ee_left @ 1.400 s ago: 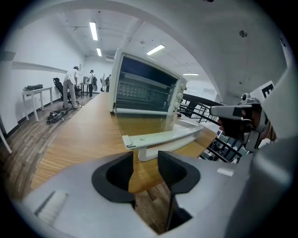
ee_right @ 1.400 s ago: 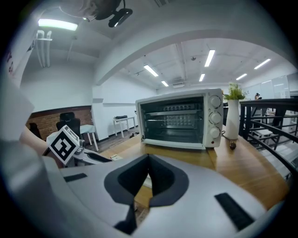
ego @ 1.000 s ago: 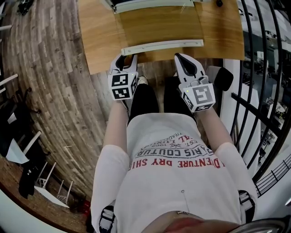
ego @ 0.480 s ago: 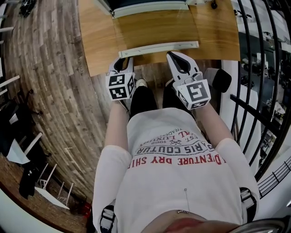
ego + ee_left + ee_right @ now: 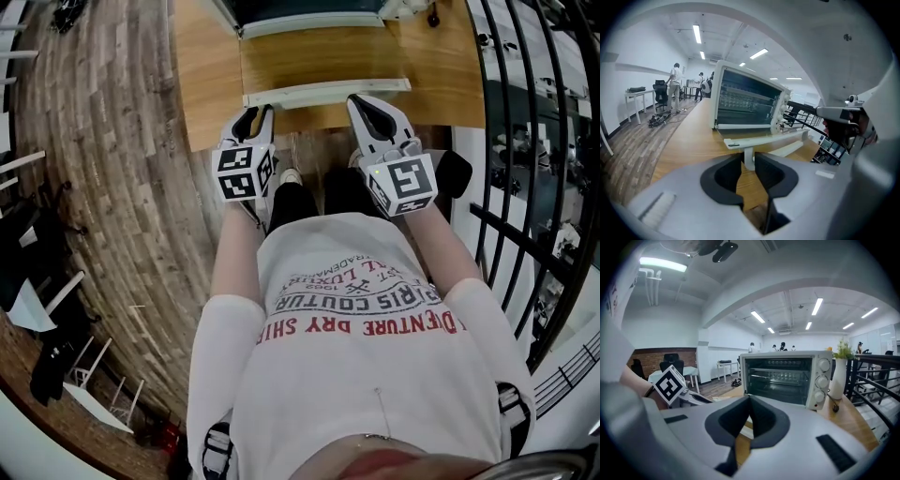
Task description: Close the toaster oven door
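Note:
The white toaster oven [image 5: 787, 376] stands on the wooden table [image 5: 211, 75] with its glass door [image 5: 323, 56] dropped open and lying flat toward me. The door's white handle bar [image 5: 323, 94] runs along its near edge. My left gripper [image 5: 256, 114] is at the bar's left end. In the left gripper view its jaws [image 5: 749, 159] are closed on the handle's white post [image 5: 749, 158]. My right gripper [image 5: 364, 103] sits just below the bar's right part, jaws shut [image 5: 749, 400] with nothing between them; whether it touches the bar is unclear.
A white vase with a plant [image 5: 840, 376] stands right of the oven, with a dark cord [image 5: 834, 406] on the table beside it. A black railing [image 5: 534, 141] runs along my right. The table's near edge is above my knees. People and desks are far off.
Both grippers have moved forward to the door handle. The left jaws, wide open a second ago, have closed around the handle's left post.

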`<state>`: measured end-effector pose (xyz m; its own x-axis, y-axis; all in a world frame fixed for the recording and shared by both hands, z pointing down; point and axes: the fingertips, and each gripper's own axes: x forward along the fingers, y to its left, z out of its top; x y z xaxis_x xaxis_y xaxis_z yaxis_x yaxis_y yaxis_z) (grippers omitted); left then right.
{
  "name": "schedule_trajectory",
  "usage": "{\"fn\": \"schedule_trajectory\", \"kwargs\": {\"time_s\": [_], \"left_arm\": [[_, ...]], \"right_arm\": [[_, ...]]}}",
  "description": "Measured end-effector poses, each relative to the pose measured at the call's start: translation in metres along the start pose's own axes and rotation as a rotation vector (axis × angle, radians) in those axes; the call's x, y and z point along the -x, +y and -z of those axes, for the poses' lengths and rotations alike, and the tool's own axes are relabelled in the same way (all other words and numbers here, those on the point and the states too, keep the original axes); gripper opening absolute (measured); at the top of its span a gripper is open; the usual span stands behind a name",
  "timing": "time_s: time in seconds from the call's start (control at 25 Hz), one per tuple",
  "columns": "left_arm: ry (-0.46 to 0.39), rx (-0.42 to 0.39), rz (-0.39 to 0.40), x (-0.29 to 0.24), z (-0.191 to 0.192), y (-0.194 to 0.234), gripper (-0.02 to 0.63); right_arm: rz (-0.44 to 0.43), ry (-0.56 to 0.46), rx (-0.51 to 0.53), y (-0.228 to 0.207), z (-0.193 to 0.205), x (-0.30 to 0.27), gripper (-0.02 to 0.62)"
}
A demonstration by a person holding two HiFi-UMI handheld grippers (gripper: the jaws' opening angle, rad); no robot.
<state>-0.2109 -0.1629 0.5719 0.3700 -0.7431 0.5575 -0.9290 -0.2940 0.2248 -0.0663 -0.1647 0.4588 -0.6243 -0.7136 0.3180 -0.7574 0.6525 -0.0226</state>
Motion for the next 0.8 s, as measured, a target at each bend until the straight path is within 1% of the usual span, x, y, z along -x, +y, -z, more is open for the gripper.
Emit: {"fn": "schedule_trajectory", "kwargs": {"time_s": [0.28, 0.4, 0.52, 0.68, 0.8], "left_arm": [[-0.034, -0.032, 0.008, 0.011, -0.028, 0.002, 0.101], [-0.057, -0.055, -0.002, 0.016, -0.040, 0.002, 0.101], [-0.088, -0.053, -0.003, 0.018, -0.054, 0.002, 0.101], [-0.112, -0.084, -0.023, 0.022, -0.067, 0.001, 0.104], [-0.136, -0.088, -0.030, 0.024, -0.078, 0.002, 0.104]], "right_arm": [[0.008, -0.047, 0.003, -0.004, -0.023, -0.005, -0.014], [0.004, -0.057, 0.002, -0.006, -0.030, -0.007, -0.014], [0.007, -0.069, 0.005, -0.012, -0.037, -0.008, -0.014], [0.007, -0.079, 0.015, -0.018, -0.045, -0.007, -0.014], [0.009, -0.089, 0.026, -0.024, -0.052, -0.008, -0.014]]}}
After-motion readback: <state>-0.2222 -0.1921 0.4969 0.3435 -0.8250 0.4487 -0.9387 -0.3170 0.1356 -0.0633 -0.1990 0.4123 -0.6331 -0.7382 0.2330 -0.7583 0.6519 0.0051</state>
